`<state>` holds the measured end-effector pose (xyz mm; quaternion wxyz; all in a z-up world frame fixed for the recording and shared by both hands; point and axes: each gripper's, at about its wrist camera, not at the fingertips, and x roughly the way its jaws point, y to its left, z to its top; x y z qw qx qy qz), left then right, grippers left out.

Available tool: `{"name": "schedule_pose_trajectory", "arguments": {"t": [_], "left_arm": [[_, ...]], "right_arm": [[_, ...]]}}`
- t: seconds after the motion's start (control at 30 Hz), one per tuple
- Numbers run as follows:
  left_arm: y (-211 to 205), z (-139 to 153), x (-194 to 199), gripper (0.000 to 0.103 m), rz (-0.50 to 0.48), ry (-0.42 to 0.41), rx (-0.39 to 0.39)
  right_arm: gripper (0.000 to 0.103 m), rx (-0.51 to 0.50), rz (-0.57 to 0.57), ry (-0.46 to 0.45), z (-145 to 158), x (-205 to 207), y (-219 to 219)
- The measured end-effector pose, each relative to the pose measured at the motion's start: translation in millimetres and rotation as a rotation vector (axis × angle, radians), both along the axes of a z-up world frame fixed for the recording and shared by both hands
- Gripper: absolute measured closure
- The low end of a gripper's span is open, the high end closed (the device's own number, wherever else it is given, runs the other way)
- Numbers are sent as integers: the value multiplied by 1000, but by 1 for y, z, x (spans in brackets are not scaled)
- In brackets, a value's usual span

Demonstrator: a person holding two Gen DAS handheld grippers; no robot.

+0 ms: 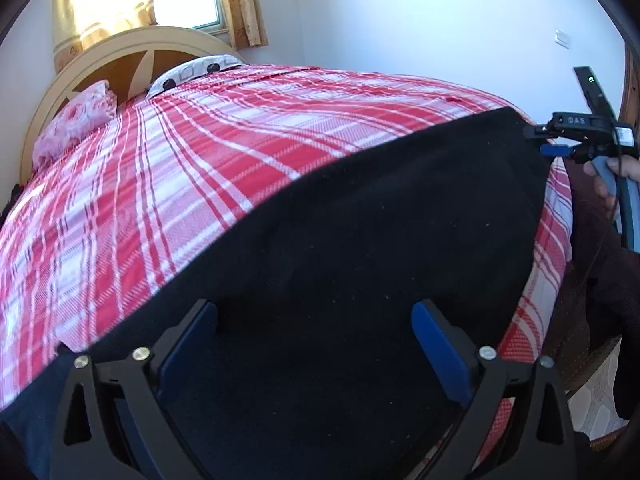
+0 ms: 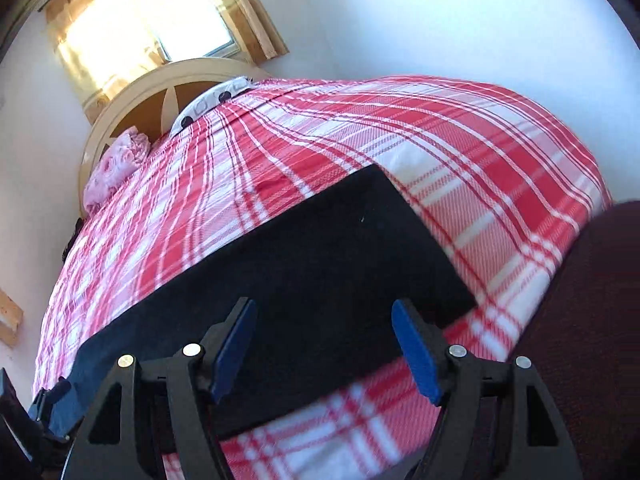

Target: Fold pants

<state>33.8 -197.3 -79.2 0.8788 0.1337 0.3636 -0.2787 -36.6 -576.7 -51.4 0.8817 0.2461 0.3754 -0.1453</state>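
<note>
Black pants [image 1: 360, 232] lie flat across the near part of a bed, seen in both views [image 2: 320, 248]. My left gripper [image 1: 316, 320] is open, its blue pads just above the pants' near edge, holding nothing. My right gripper [image 2: 324, 320] is open above the pants' end, near their right corner, and empty. In the left wrist view the right gripper [image 1: 548, 140] shows at the far right end of the pants, open, with a hand behind it. In the right wrist view the left gripper [image 2: 48, 404] shows at the bottom left by the pants' other end.
The bed has a red and white checked cover [image 1: 200, 152] [image 2: 460, 168]. A pink pillow [image 1: 76, 124] and a spotted pillow [image 1: 192, 72] lie by the cream headboard [image 1: 132, 40]. A curtained window [image 2: 168, 8] is behind. The person's dark clothing [image 2: 580, 320] is at the right.
</note>
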Motion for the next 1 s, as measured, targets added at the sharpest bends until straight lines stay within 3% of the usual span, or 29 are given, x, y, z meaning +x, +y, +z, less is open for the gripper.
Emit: {"name": "schedule_pose_trajectory", "arguments": {"t": [0.1, 0.33, 0.57, 0.7, 0.8, 0.9, 1.0], "left_arm": [[3, 4, 0, 0, 22, 23, -29], [-13, 28, -13, 0, -12, -63, -56], [-30, 14, 3, 0, 9, -22, -19], [-31, 7, 6, 0, 20, 2, -15], [-32, 8, 3, 0, 17, -2, -10], [-33, 7, 4, 0, 19, 0, -13], [-34, 7, 4, 0, 21, -6, -16]], "right_arm": [[31, 14, -3, -12, -2, 6, -13], [31, 37, -91, -112, 12, -32, -37], [31, 143, -129, -111, -1, -54, -59], [32, 126, -161, -76, -9, -54, -62], [33, 183, -152, -90, -17, -54, -67], [41, 191, -106, -110, -17, -51, -62], [58, 177, -82, -104, -17, -47, -58]]}}
